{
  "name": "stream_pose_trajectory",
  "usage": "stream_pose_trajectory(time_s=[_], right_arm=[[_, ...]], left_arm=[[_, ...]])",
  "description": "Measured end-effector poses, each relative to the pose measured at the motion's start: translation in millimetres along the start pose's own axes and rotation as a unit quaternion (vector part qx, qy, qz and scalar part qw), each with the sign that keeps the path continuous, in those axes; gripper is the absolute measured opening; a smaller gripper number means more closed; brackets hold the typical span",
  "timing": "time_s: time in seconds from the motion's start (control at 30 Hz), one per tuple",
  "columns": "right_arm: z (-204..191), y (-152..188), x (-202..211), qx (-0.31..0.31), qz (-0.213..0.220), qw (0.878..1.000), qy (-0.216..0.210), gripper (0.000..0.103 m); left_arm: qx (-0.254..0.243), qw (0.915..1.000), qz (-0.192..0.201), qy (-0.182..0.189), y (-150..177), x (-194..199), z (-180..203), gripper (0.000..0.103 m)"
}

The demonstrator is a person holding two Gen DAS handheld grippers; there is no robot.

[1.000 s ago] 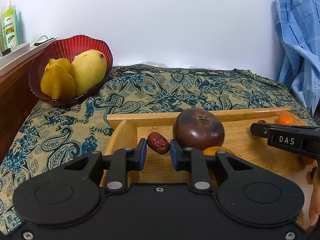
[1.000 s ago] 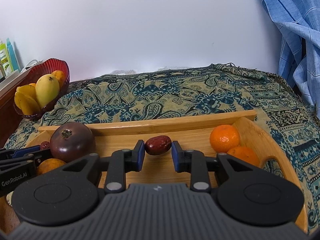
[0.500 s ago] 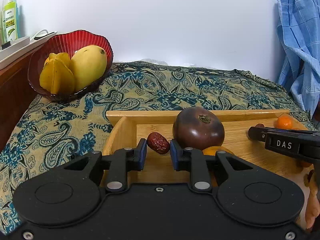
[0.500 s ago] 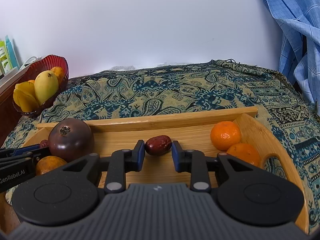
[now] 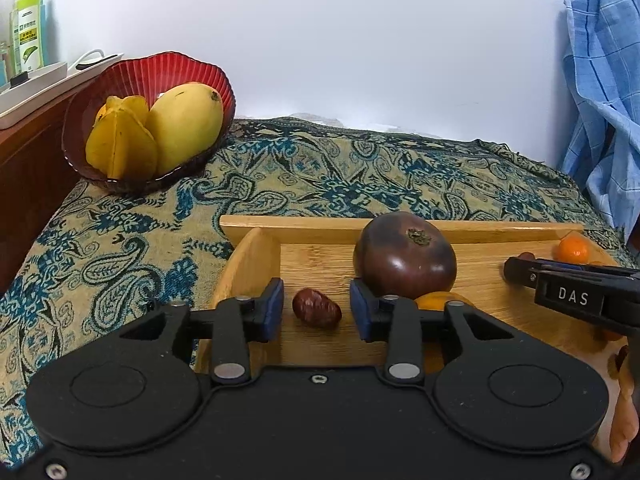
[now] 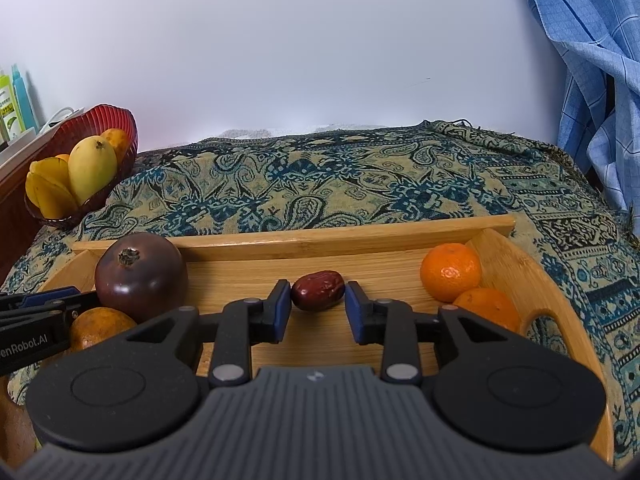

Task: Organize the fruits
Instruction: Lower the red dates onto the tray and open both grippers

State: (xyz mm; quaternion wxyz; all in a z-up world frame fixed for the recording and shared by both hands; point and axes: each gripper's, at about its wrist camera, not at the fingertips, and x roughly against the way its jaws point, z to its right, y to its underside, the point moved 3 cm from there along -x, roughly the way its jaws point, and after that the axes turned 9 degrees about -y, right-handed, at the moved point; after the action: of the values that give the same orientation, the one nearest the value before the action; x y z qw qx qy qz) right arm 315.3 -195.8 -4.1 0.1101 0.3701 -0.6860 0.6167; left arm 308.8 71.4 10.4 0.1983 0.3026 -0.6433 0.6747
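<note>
Dates: one between my left tongs, one between my right tongs, both on tray | tongs narrow, neither gripping | bowl holds mango; tray fruit left, I judge.

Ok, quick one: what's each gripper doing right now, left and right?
Left gripper: open, fingers either side of a red date, gaps visible.
Right gripper: open, straddling another red date, not clamped.
</note>
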Motion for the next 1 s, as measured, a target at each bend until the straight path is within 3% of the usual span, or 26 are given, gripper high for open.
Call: stream_pose_trajectory(time_s=[0.27, 0.73, 0.93, 1.0], right_arm=[[-3.1, 3.4, 2.8, 0.013, -0.003, 1.000, 0.004, 0.059], [-4.1, 2.8, 7.7, 0.015, -0.005, 1.000, 0.002, 0.066], [-5.2, 1.7, 13.2, 0.017, -0.002, 1.000, 0.001, 0.072], [-5.6, 1.4, 15.5, 0.017, 0.000, 1.000, 0.001, 0.075]], left_arm=[[-0.006, 1.0000, 0.002, -0.003, 0.6, 2.5, 2.1, 0.039], [-0.013, 0.9999, 0.003, 0.001, 2.7, 7.7, 3.3, 0.048], [-0.016, 0.9998, 0.005, 0.007, 3.6, 14.4, 4.6, 0.061], [-0.018, 0.9997, 0.010, 0.011, 3.7, 18.5, 6.0, 0.076]])
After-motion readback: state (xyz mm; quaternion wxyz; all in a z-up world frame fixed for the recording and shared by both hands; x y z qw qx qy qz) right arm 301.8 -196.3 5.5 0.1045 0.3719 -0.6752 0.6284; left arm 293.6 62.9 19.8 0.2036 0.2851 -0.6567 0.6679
